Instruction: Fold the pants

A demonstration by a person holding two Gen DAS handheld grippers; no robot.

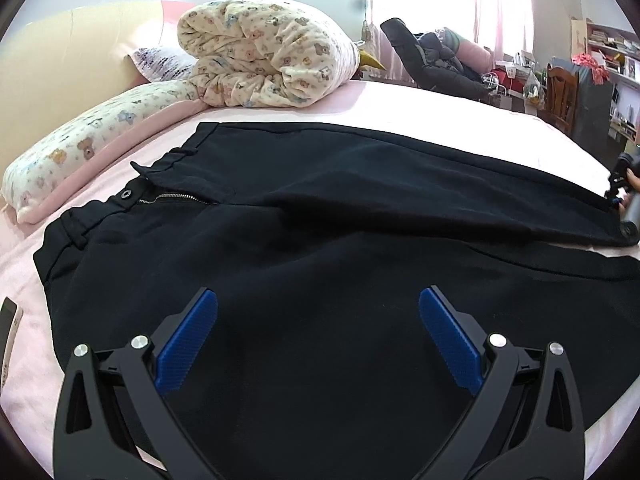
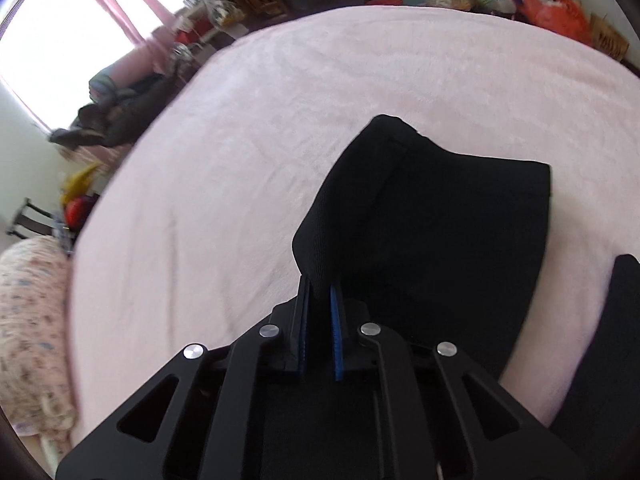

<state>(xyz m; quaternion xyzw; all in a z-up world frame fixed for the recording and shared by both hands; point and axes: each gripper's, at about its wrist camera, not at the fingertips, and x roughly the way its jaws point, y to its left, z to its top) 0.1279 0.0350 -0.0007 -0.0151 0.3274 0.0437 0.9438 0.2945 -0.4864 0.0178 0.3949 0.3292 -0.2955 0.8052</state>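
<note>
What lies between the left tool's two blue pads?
Only the black pants, spread flat on the pink bed; the left tool is open above them, pinching nothing, per the left wrist view.

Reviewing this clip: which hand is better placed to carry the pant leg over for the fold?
Right. Its tongs are shut on the hem end of the black pants, lifting it off the pink bedsheet. The left tongs are open above the pants, gripping nothing.

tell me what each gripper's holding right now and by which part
The right gripper is shut on the black pants, pinching a fold of fabric at the end of a leg. The left gripper is open above the pants, holding nothing.
</note>
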